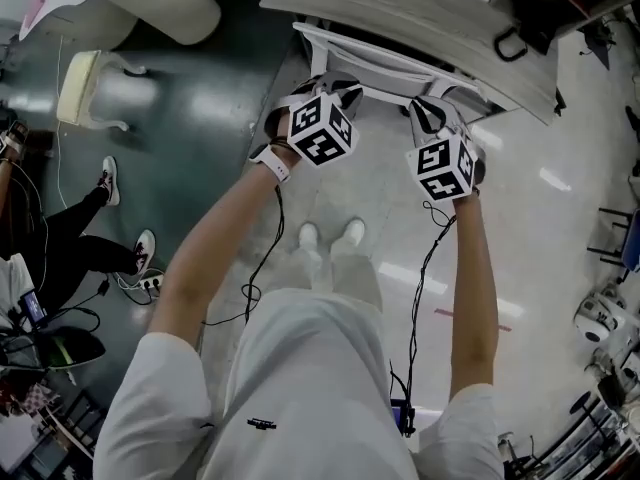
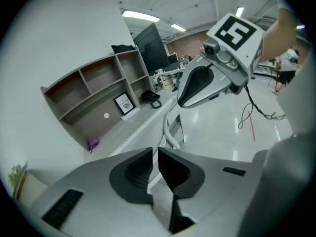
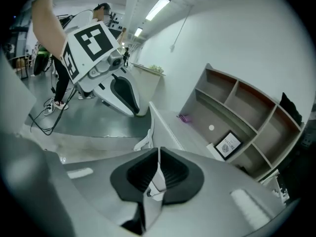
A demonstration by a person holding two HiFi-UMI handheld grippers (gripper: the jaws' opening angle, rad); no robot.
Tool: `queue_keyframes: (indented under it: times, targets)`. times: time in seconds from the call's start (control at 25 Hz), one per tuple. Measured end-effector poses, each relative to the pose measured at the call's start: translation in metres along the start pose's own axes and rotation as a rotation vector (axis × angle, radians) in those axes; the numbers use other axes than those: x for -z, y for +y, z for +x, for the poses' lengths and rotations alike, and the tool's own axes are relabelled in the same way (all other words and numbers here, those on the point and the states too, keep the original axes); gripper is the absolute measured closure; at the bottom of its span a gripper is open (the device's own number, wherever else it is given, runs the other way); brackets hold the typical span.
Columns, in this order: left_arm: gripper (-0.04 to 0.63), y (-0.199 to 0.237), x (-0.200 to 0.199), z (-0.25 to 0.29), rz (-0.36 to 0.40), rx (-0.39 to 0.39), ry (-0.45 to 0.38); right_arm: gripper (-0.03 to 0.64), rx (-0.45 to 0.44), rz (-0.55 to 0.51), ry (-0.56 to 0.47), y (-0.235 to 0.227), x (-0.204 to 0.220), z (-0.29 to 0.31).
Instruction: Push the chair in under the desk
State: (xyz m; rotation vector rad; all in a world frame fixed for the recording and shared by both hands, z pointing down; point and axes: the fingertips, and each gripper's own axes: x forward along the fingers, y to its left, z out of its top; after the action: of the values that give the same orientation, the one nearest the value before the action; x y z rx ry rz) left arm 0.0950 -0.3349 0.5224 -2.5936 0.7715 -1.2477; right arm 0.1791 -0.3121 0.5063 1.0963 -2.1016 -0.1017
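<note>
Since pushing needs no grip, left gripper (image 2: 155,157) and right gripper (image 3: 158,154) have jaws together, empty, by the chair (image 1: 380,63) back, seemingly tucked under the far desk (image 1: 400,3).

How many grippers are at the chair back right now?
2. The left gripper is over the left end of the chair back, by the desk edge; the right gripper is over its right end. Neither is hidden.
</note>
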Motion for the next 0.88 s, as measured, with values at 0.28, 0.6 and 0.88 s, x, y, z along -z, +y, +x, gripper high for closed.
queue_keyframes:
  times: [0.28,0.6,0.88]
  targets:
    - [0.580,-0.025,0.002,-0.063,-0.154,-0.039,-0.069,0.604,0.078,0.103,-0.066,0.021,-0.021,-0.049]
    - [0.588,-0.040,0.013,-0.135,-0.342,-0.105,-0.163,0.604,0.157,0.212,-0.143,0.048,-0.050,-0.111]
    - [0.588,-0.050,0.023,-0.195,-0.418,-0.173,-0.218,0.604,0.202,0.260,-0.191,0.076,-0.067,-0.150]
